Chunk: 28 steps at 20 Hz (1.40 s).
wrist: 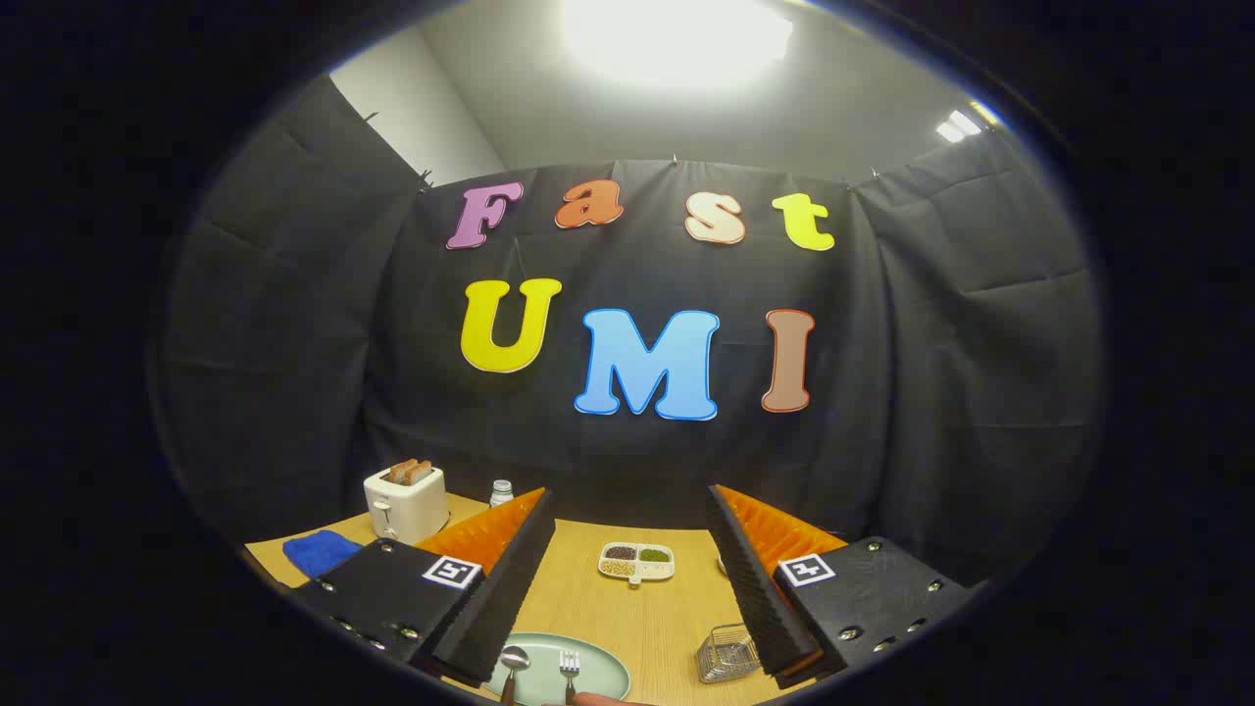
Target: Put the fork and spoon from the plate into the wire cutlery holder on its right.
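Hand-held gripper (630, 579) spread wide, empty, above bench (637, 618). Spoon (513, 663) and fork (569, 668) side by side on plate (608, 667) between fingers; wire cutlery holder (727, 652) just right of plate. Likely light, rigid, slippery metal; best pinched across handle.

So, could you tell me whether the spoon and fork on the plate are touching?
Apart: the gripper view shows pale plate between the spoon and fork.

Open tongs (627, 588) above plate (608, 665) with spoon (513, 661), fork (570, 667)
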Tool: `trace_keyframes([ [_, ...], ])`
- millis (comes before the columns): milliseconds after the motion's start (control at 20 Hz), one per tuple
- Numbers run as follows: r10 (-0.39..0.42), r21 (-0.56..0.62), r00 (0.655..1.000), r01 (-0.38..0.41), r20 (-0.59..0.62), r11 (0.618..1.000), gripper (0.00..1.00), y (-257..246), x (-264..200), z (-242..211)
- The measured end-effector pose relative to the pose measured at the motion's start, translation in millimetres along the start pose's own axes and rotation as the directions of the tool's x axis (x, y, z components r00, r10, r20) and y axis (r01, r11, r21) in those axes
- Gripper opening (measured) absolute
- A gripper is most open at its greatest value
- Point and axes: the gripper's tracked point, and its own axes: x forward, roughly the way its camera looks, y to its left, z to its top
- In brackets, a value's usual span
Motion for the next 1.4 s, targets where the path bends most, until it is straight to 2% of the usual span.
trace_keyframes([
  [350,-0.014,-0.004,1.000,0.014,-0.026,1.000,0.95,-4.8,-0.6,-7.4],
  [1050,0.059,-0.026,0.989,-0.063,-0.137,0.998,0.95,13.3,-2.9,-49.6],
  [1300,0.105,-0.022,0.957,-0.115,-0.269,0.993,0.95,27.1,-6.0,-85.9],
  [1400,0.132,-0.023,0.928,-0.150,-0.349,0.988,0.95,34.3,-9.1,-110.5],
])
